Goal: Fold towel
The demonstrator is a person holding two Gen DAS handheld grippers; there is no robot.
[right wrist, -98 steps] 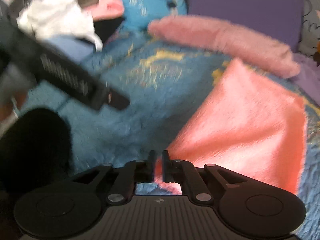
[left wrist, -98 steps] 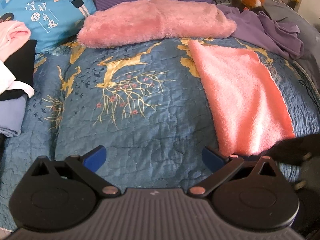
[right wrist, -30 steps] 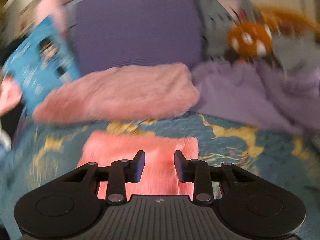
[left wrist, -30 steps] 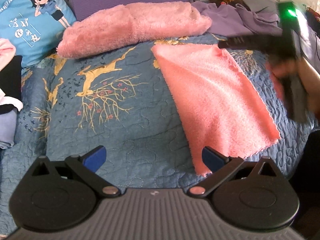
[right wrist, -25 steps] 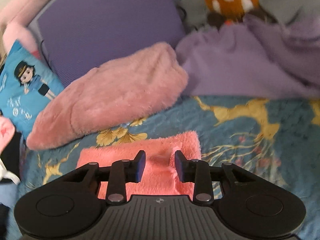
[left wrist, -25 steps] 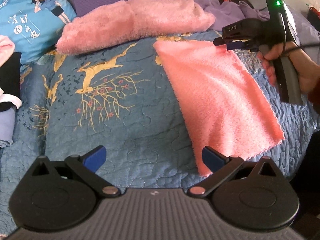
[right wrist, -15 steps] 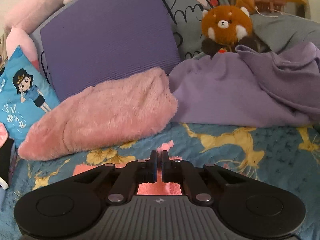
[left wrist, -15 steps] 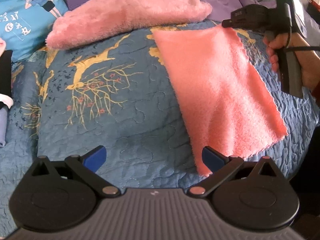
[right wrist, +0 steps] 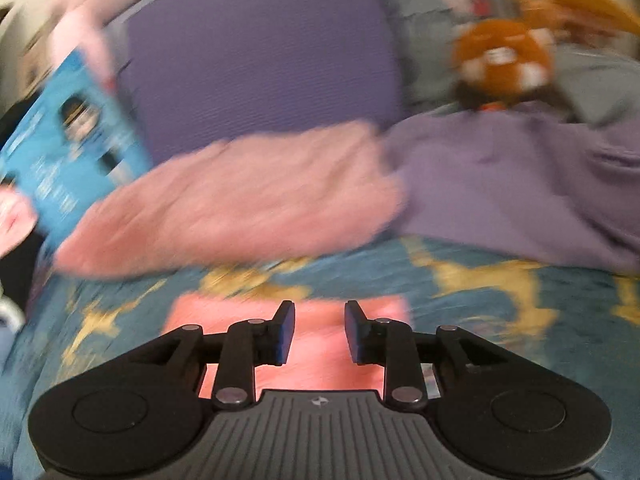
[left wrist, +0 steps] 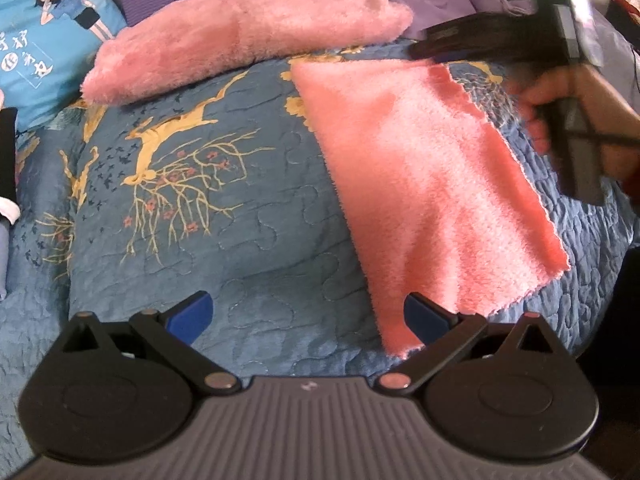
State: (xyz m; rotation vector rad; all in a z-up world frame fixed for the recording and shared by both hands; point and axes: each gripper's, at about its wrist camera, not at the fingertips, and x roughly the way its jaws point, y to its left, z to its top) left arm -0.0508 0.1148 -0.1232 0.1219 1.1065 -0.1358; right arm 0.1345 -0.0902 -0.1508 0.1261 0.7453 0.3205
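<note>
while the blue quilted bed cover with its gold deer and branch pattern fills most of both views, the pink towel lies flat on it toward the right of the left wrist view, a long rectangle running from the far pillows down to the near edge. behind it a fluffy pink blanket roll stretches across the head of the bed, with a purple cushion upright behind that, a blue cartoon pillow to the left, and crumpled purple cloth to the right. an orange stuffed animal sits on top of the purple cloth, blurred. the right gripper hangs over the far end of the towel, its jaws opening with pink towel visible below the gap and nothing pinched between them; in the left wrist view it shows as a dark blurred shape in a hand at the towel's far right corner. the left gripper sits above the near end, jaws spread wide and empty, its right fingertip just over the towel's near left corner.
</note>
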